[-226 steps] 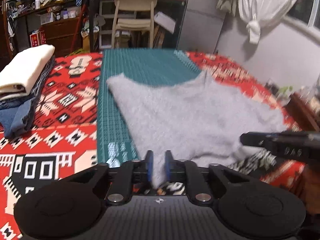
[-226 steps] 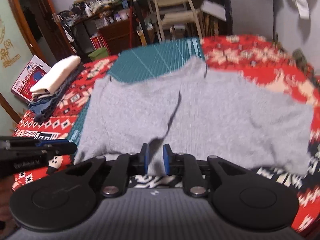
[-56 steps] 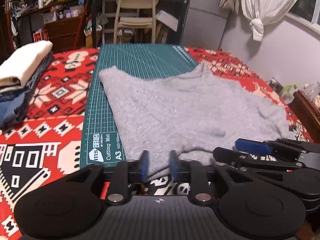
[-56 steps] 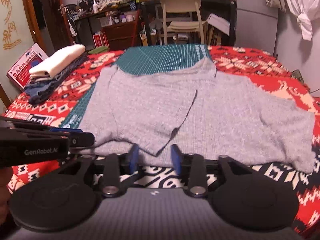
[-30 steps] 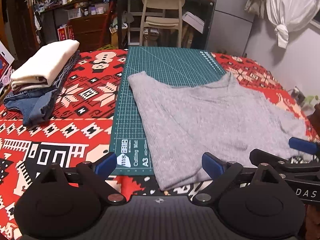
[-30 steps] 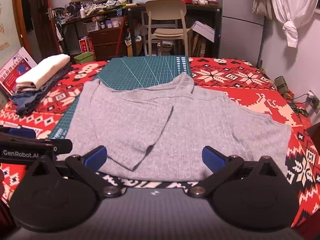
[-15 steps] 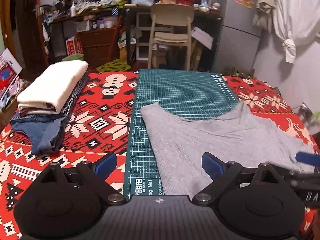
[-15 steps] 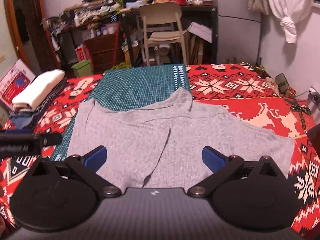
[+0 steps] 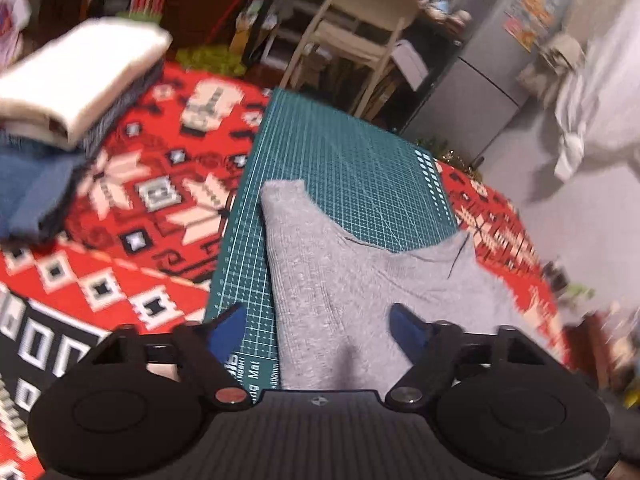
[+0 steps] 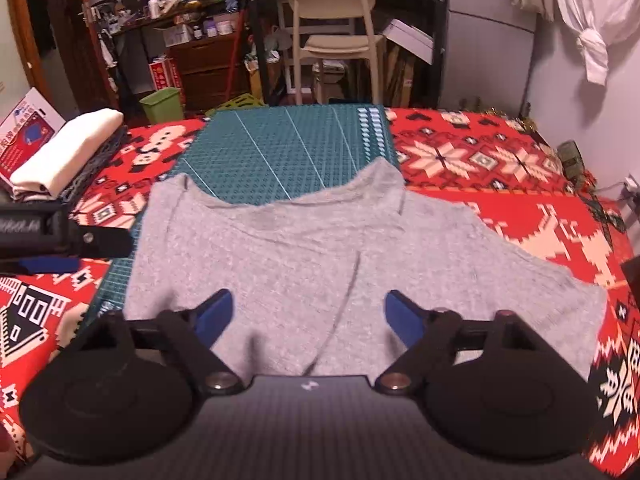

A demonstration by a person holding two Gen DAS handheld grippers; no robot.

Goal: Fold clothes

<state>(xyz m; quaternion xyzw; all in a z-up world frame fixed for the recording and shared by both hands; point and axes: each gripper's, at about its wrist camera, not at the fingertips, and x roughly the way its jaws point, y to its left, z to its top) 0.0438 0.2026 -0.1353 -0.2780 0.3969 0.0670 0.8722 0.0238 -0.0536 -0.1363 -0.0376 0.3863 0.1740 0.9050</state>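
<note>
Garment: a grey knit top (image 10: 304,256) lies flat on the table, neckline toward the far side; fine ribbed, slightly fuzzy fabric. One panel is folded over the middle, its edge showing as a dark crease running toward the near hem.
Garment position: its left part rests on the green cutting mat (image 10: 288,144), the rest spreads right over the red patterned cloth (image 10: 480,160).
Mat: smooth, rectangular, printed with a pale grid and diagonal lines; its near part is covered by the top.
Cloth: woven-look cover with white and black snowflake and geometric motifs.
Left gripper (image 9: 316,328): black arms with blue pads spread wide, holding nothing, hanging above the top's left edge and the mat. In the right wrist view only a black bar and a blue tip show at the left border (image 10: 60,240).
Right gripper (image 10: 306,316): blue-padded fingers wide apart and empty, above the near middle of the top.
Folded pile (image 9: 76,84): a cream, soft-looking folded piece on darker fabric and blue denim, at the table's far left, well apart from the top.
Background: a pale plastic chair (image 10: 332,24) beyond the table, cluttered shelves behind it.
Hard to read: the left wrist view is tilted and motion-blurred, its right margin smeared. The top's near hem is hidden behind both gripper bodies.
</note>
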